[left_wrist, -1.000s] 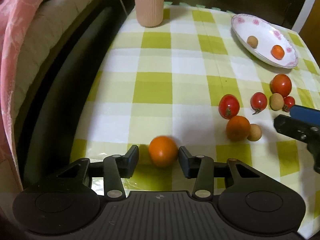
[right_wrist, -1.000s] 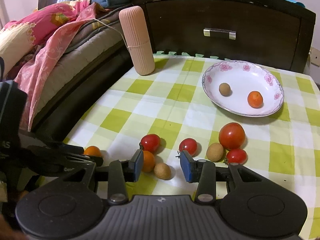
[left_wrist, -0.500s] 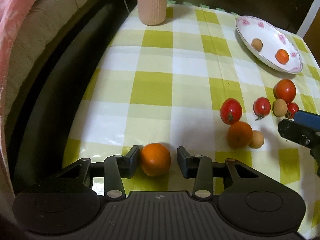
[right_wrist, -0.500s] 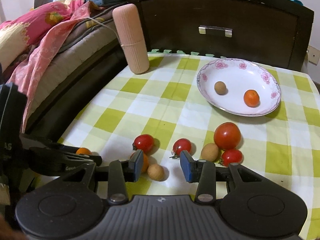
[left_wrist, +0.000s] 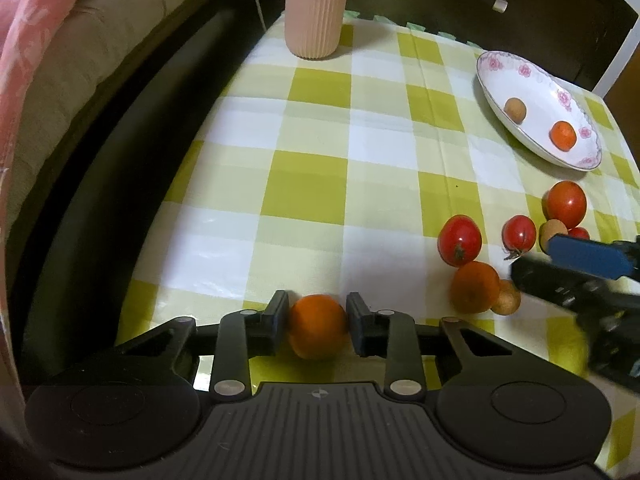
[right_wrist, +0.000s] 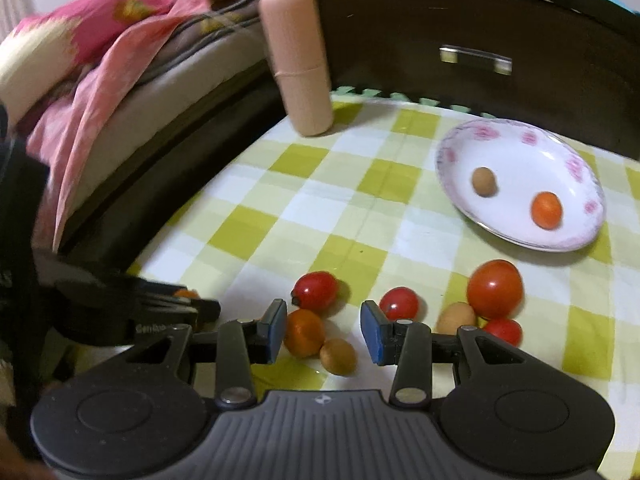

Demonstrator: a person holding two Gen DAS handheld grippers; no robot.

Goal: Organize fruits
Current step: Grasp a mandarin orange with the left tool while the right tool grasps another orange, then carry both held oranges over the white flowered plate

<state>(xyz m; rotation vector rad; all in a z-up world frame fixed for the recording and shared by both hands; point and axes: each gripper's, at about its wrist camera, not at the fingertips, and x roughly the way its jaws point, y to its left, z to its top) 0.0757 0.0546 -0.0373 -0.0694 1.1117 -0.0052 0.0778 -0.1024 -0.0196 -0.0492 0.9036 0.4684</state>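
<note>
My plate holds one brown longan and one small orange. Just near of the plate, loose on the green-checked cloth, lie tomatoes, longans and another orange. My left gripper pinches a mandarin at the cloth's near edge, well apart from the plate. My right gripper hangs wide over the loose pile. Left of the plate stands a pink ribbed cylinder; past it, a bed with pink bedding. A dark drawer front backs the plate.
</note>
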